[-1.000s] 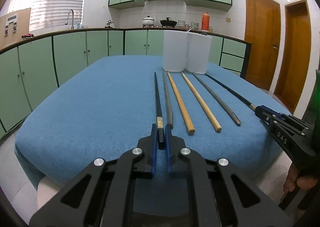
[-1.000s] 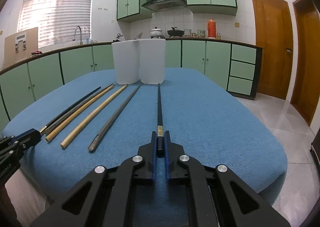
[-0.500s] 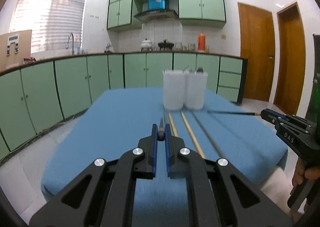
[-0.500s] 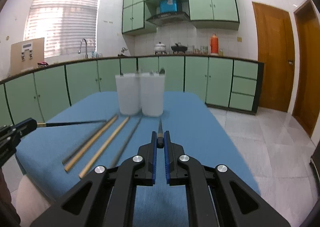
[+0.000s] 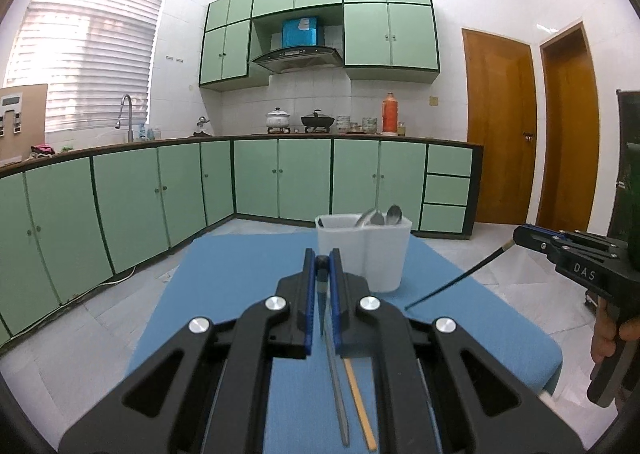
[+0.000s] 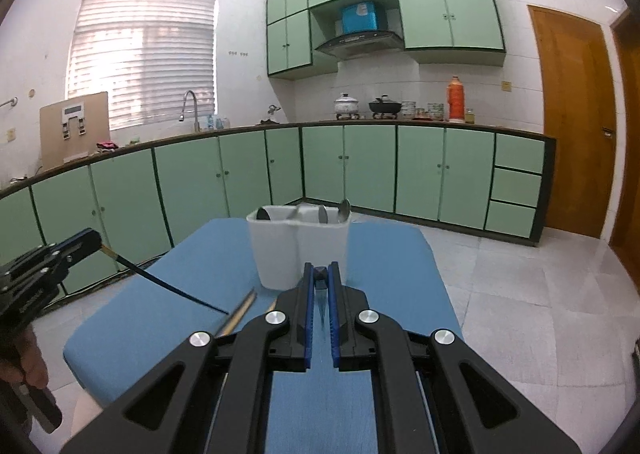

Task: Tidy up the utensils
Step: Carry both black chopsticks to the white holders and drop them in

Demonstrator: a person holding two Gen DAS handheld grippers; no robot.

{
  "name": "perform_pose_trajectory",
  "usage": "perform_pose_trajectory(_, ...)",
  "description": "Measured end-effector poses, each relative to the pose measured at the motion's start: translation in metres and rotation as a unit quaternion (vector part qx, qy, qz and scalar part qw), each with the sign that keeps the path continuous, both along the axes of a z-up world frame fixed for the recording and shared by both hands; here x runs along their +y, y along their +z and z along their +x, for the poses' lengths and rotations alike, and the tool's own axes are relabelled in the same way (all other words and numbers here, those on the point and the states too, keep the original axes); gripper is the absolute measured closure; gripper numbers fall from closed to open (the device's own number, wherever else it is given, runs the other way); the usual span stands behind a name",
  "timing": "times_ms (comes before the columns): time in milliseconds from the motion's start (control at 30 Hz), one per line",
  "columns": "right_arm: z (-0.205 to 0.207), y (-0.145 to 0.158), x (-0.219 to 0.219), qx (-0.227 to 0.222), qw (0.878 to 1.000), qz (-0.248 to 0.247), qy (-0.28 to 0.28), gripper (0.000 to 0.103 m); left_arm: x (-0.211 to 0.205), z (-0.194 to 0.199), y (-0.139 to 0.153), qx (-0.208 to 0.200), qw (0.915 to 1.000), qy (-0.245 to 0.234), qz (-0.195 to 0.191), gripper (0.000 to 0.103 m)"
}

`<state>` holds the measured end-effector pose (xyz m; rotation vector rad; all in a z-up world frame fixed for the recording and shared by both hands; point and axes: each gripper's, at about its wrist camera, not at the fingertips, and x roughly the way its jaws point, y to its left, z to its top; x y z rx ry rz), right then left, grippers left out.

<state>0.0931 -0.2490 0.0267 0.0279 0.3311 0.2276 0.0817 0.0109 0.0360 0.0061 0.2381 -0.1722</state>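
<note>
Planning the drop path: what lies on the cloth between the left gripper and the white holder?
In the left wrist view, only bare blue cloth lies between the left gripper, shut on a black chopstick, and the white holder.

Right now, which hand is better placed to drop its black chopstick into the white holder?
Right: its gripper sits directly before the white plastic holder. The left gripper sits slightly off its left side.
</note>
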Motion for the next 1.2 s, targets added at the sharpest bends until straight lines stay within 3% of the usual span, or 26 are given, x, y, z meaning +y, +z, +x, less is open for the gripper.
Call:
perform_pose_trajectory(167, 0.021, 0.025, 0.004, 0.008, 1.0, -0.015, 0.016, 0.096, -0.001, 0.026, 0.017, 0.01, 0.9999, -0.011, 0.002, 0.097)
perform_pose_trajectory(433, 0.046, 0.041, 0.008, 0.025, 0.999, -0.028, 0.038, 0.096, -0.001, 0.05, 0.035, 0.013, 0.9996, -0.025, 0.002, 0.097)
perform_pose_trajectory(900, 0.068, 0.073, 0.004, 0.021, 0.998, -0.028, 0.061, 0.096, 0.009, 0.065, 0.055, 0.001, 0.9992, -0.036, -0.018, 0.097)
perform_pose_trajectory(1200, 0.087, 0.134, 0.002, -0.015, 0.997, -0.006, 0.073, 0.096, -0.005, 0.091, 0.113, -0.043, 0.997, -0.057, -0.029, 0.097)
